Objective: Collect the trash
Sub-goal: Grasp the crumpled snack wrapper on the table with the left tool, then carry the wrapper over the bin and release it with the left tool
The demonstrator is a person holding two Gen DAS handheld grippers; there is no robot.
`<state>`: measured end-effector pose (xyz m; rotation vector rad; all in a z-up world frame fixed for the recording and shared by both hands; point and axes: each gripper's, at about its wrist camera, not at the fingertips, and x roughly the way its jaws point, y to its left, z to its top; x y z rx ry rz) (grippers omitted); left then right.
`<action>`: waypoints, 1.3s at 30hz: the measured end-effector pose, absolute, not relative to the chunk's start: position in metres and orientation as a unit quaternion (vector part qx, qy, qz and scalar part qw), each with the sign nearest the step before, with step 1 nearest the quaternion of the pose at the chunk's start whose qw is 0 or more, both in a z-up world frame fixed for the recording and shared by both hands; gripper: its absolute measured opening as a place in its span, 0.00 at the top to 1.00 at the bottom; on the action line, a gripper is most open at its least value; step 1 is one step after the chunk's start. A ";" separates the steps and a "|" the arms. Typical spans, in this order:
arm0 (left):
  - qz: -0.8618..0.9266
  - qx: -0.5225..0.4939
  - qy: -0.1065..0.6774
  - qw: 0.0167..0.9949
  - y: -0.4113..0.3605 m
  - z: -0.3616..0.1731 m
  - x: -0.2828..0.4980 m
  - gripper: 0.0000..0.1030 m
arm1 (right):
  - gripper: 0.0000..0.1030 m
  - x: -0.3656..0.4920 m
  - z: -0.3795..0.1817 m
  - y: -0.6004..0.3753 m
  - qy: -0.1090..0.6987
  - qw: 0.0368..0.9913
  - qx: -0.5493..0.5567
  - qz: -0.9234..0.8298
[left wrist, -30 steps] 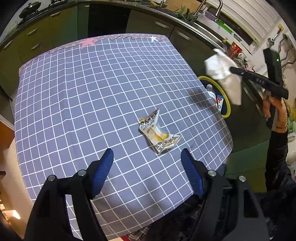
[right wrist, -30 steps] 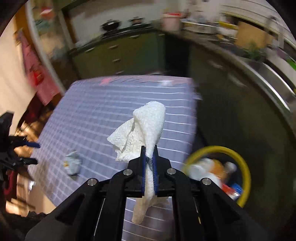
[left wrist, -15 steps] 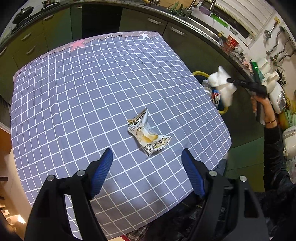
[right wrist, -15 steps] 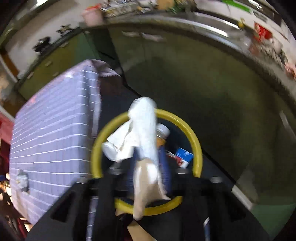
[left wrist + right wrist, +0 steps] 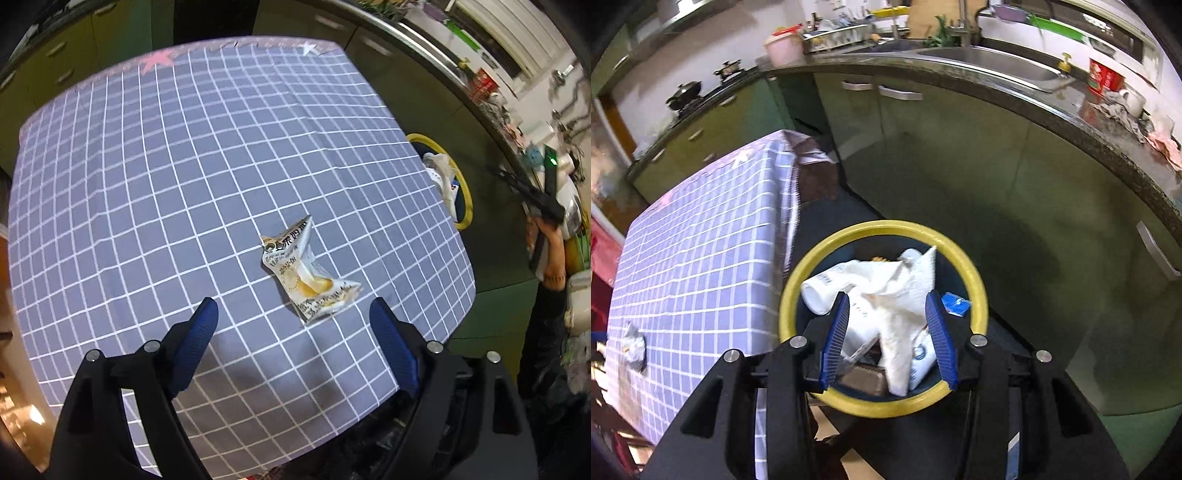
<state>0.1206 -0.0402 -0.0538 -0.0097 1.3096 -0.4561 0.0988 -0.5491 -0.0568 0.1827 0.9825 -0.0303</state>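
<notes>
A crumpled snack wrapper (image 5: 304, 267) lies on the checked tablecloth (image 5: 184, 166); it also shows small in the right wrist view (image 5: 633, 347). My left gripper (image 5: 291, 325) is open and empty, hovering just short of the wrapper. My right gripper (image 5: 888, 314) is open above the yellow-rimmed bin (image 5: 975, 273). A white paper towel (image 5: 905, 295) lies in the bin on top of a white bottle (image 5: 827, 288) and other trash. The bin (image 5: 463, 192) and towel also show in the left wrist view, beside the table's right edge.
Green kitchen cabinets (image 5: 942, 140) and a countertop with a sink (image 5: 990, 62) curve behind the bin. The right hand with its gripper (image 5: 535, 199) shows at the right of the left wrist view. The table edge (image 5: 792, 206) is left of the bin.
My right gripper opened over the bin and let go of the paper towel, which now lies in the bin. My left gripper moved slightly closer to the wrapper.
</notes>
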 end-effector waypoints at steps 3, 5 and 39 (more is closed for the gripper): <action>-0.211 -0.025 0.625 0.751 -0.046 -0.068 0.131 0.23 | 0.58 0.096 -0.057 -0.535 0.472 0.878 0.083 0.001; -0.212 -0.034 0.634 0.743 -0.050 -0.075 0.135 0.23 | 0.58 0.093 -0.057 -0.529 0.472 0.878 0.081 0.010; -0.220 0.066 0.654 0.721 -0.125 -0.071 0.149 0.73 | 0.58 0.082 -0.071 -0.534 0.471 0.875 0.101 0.038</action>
